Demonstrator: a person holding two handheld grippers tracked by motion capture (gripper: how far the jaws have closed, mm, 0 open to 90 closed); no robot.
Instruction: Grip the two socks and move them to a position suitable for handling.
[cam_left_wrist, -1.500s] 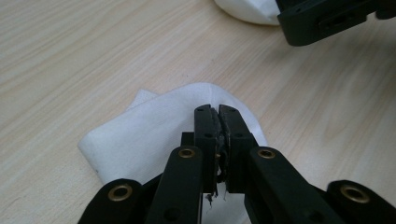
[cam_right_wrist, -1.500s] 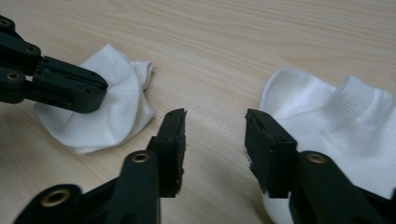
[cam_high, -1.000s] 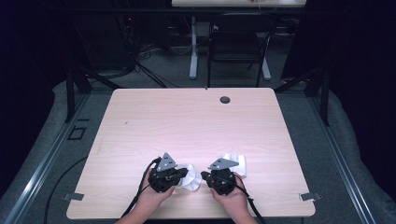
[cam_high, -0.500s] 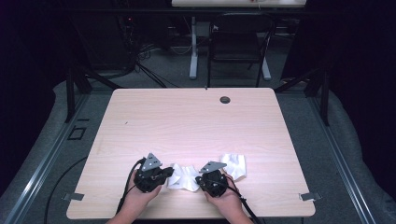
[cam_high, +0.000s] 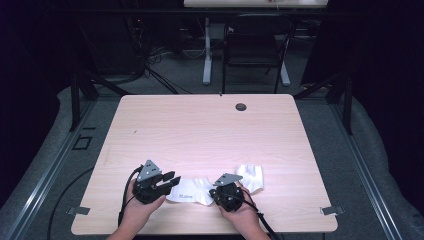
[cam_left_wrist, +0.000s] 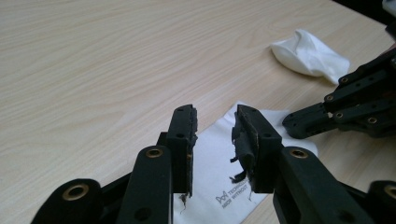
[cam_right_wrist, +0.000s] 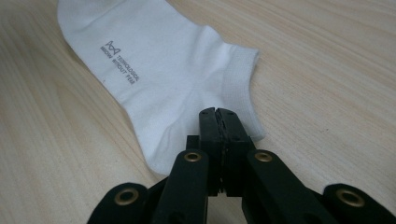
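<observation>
Wooden table (cam_high: 210, 135): flat sock (cam_right_wrist: 159, 79) lies under parted left gripper (cam_left_wrist: 215, 135) jaws, just opening; right gripper (cam_right_wrist: 219, 122) clamps its cuff.

- My high view looks forward and down over the whole tabletop (cam_high: 210, 135).
- Each tool camera sits low, close above the wood.
- All three views share the flat white sock (cam_high: 190, 190) (cam_left_wrist: 219, 172) (cam_right_wrist: 163, 74).

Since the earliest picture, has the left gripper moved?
Yes. The left gripper has shifted left, away from the table's grommet hole, its jaws just opening off the flat sock.
</observation>
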